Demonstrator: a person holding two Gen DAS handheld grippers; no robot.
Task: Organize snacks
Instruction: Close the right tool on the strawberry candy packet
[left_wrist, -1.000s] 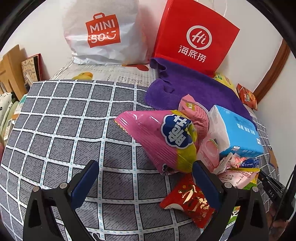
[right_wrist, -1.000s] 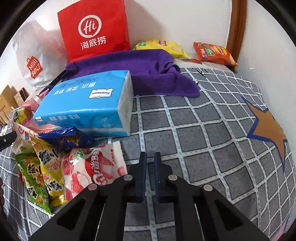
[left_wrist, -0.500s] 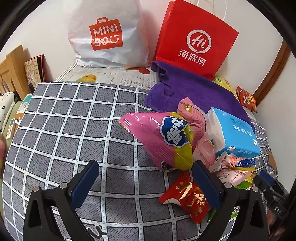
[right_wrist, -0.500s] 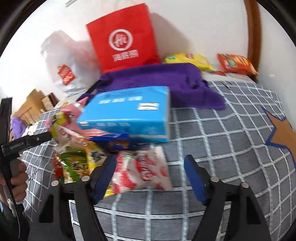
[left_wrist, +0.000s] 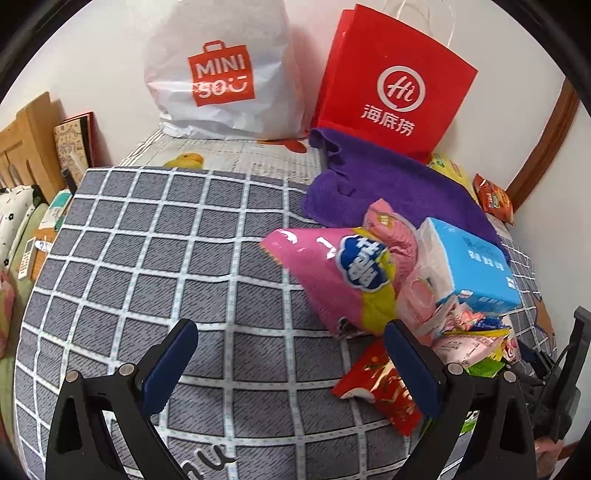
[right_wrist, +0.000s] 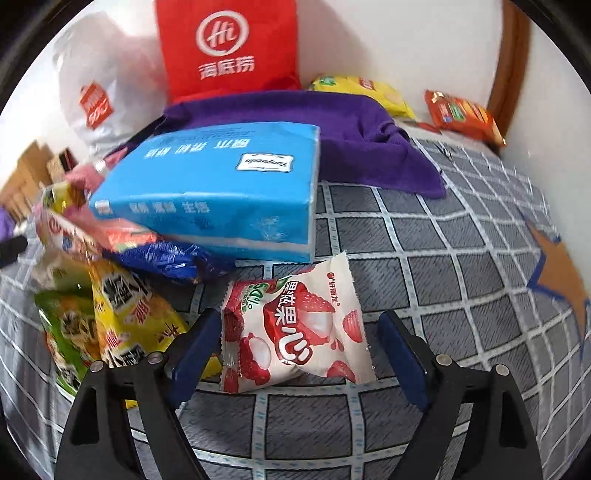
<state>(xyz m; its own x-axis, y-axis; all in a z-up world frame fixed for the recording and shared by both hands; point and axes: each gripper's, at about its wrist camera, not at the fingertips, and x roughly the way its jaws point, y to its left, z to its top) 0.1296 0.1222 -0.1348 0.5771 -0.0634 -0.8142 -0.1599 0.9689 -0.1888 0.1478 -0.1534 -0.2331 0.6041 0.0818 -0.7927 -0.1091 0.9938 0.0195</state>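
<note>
Glossy white-and-red lychee packet (right_wrist: 295, 328) flat on the checked bed cover (right_wrist: 461, 266), just before the blue tissue pack (right_wrist: 218, 192), framed but untouched by the spread fingers of the right gripper (right_wrist: 295, 354). Pick stage, by the look of it: next a lower, then a gentle squeeze across crinkly, slippery film. Left gripper (left_wrist: 291, 365) spread too, empty, beside the soft heap of puffy pink bag (left_wrist: 332, 273) and red foil packet (left_wrist: 380, 387).

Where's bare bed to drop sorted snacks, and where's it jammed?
Free: checked cover left of the pink bag, up to the white Miniso bag; also right of the tissue pack, toward the star print. Jammed: the pile around the tissue pack and lychee packet.
</note>
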